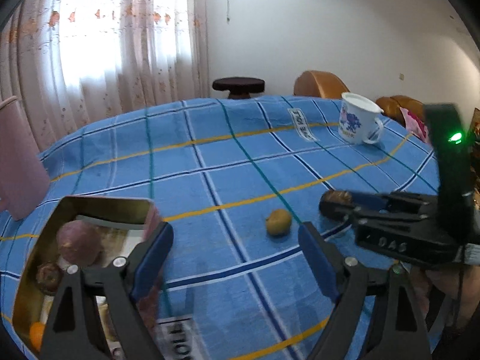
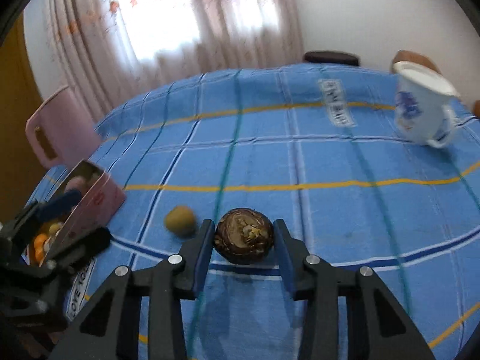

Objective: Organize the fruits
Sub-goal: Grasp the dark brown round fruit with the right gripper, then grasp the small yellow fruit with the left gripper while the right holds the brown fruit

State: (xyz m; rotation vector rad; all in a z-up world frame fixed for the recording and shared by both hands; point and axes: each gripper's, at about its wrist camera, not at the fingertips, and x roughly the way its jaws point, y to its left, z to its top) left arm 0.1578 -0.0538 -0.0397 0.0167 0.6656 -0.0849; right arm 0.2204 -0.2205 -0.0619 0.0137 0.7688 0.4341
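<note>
Left wrist view: blue checked tablecloth [image 1: 240, 162] covers the table; its far edge curves in front of the curtain [image 1: 99, 45] and the white wall. Wide bare cloth across the middle and far half. Pink-sided tin box [image 1: 90, 207] near the left edge, open top, holding a purple fruit [image 1: 79, 243], a smaller brown one and an orange one. White mug [image 1: 358, 120] stands well apart, near the far right edge.

Left gripper [image 1: 235, 240]: jaws spread wide, nothing between them; left finger just beside the box wall.

Right wrist view: right gripper [image 2: 243, 237] brackets the dark brown round fruit [image 2: 244, 235] resting on the cloth. Pads sit at both its sides; a thin gap seems to remain on the right, so a firm clamp cannot be confirmed. Small yellow-green fruit [image 2: 180, 220] lies just left of it, between it and the box, apart from both.
</note>
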